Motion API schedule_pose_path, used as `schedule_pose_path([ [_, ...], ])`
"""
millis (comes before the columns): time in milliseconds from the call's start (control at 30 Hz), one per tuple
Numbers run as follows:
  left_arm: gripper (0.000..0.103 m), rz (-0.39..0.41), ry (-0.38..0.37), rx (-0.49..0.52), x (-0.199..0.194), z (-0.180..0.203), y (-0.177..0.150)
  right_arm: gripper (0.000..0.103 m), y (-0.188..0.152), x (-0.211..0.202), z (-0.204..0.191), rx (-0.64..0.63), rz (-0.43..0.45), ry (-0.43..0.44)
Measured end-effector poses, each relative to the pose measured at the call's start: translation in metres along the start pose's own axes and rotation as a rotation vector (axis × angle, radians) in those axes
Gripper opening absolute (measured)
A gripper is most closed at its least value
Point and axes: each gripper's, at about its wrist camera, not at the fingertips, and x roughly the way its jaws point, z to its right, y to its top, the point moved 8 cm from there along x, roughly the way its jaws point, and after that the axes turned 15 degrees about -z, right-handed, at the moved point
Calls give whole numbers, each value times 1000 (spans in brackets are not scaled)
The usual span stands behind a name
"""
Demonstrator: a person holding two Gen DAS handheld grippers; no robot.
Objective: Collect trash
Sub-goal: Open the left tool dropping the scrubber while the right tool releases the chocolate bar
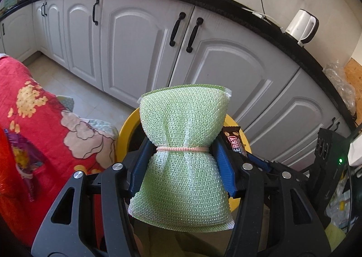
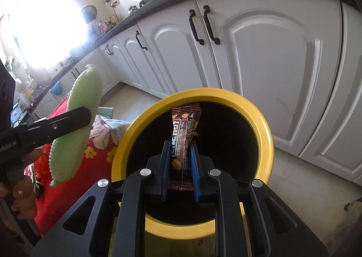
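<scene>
My left gripper (image 1: 183, 150) is shut on a green mesh scrub sponge (image 1: 183, 121) tied at the waist with a pink band; its blue pads press the waist from both sides. Behind it shows the yellow rim of a bin (image 1: 126, 128). In the right wrist view my right gripper (image 2: 179, 150) is shut on a brown snack bar wrapper (image 2: 184, 130), held upright over the dark mouth of the yellow-rimmed bin (image 2: 262, 121). The sponge (image 2: 77, 125) and the left gripper hang left of the bin, outside its rim. The wrapper (image 1: 233, 141) peeks out right of the sponge.
White cabinet doors (image 1: 140, 42) with black handles run under a black counter behind the bin. A red flowered cloth (image 1: 38, 121) covers a surface to the left. A white kettle (image 1: 301, 26) stands on the counter. A person's hand (image 2: 22, 195) holds the left gripper.
</scene>
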Motion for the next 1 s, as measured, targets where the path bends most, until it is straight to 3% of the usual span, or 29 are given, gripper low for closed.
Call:
schedule_pose_path([
  [300, 49, -34, 2, -22, 21, -1, 9, 19, -3, 10, 11, 21, -17, 0],
  [367, 52, -33, 7, -38, 23, -4, 10, 29, -3, 10, 14, 25, -14, -13],
  [433, 60, -30, 8, -52, 22, -8, 10, 41, -4, 8, 16, 33, -8, -19],
  [533, 77, -9, 24, -65, 13, -12, 9, 45, -4, 5, 19, 41, 2, -37],
  [567, 81, 1, 28, -69, 9, -14, 9, 51, -4, 3, 20, 47, 9, -41],
  [667, 92, 40, 50, -69, -8, -18, 6, 55, -3, 0, 19, 45, 23, -49],
  [1000, 92, 145, 129, -131, -69, -45, -12, 64, 5, -20, -9, -6, 78, -21],
])
